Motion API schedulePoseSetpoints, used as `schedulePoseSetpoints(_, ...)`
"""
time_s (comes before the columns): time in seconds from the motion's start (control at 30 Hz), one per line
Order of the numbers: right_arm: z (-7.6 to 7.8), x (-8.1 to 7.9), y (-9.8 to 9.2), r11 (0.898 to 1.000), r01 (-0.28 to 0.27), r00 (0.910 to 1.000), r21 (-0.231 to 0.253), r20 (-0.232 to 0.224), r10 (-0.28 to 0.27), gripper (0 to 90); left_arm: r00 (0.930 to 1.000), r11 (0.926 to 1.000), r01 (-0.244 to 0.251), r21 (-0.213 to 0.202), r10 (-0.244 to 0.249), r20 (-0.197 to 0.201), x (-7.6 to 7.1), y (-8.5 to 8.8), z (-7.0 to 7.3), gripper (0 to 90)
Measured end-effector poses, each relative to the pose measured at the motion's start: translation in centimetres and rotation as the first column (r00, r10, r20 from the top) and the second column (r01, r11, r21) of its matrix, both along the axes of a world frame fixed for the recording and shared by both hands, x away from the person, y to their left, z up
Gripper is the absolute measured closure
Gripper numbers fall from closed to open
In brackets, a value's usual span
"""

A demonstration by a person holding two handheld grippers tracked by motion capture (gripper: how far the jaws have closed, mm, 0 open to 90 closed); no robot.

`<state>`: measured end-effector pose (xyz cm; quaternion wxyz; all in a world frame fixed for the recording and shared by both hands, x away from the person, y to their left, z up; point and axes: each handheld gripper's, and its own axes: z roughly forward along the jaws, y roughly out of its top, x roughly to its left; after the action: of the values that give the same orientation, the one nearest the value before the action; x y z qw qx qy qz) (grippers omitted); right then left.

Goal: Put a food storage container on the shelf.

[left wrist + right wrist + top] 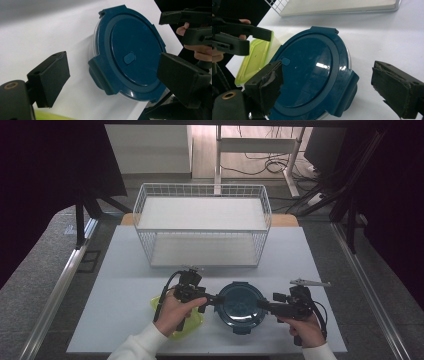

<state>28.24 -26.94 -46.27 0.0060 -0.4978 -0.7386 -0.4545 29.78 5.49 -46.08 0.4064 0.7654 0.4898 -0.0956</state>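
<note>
Both my grippers flank the blue container (241,306) on the table (125,270); left gripper (218,300) at its left edge, jaws wide; right gripper (259,304) at its right edge, jaws wide, nothing held; green box (165,307) lies just beside, under my left hand.

A lab-like recording room: dark curtains (55,170), metal frame rails (55,295), loose floor cables (270,165).

Before me the white tabletop (125,270) carries a white wire basket (202,222) at the far side, a round blue-lidded container (240,306) and a yellow-green container (192,324) near me.
</note>
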Motion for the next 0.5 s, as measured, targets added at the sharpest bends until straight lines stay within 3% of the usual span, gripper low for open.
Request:
schedulePoseSetpoints(0.27, -1.1, 0.4, 0.1, 0.999, -0.005, 0.9980, 0.047, -0.062, 0.008, 10.6, 0.9975, 0.9990, 0.018, -0.040, -0.021, -0.067, 0.6, -0.8, -1.4, 11.8)
schedulePoseSetpoints(0.5, -1.6, 0.7, 0.3, 0.997, -0.004, 0.9951, 0.077, -0.099, 0.012, 10.7, 0.9941, 0.9983, 0.044, -0.039, -0.048, -0.098, 0.6, -1.7, -2.2, 12.0)
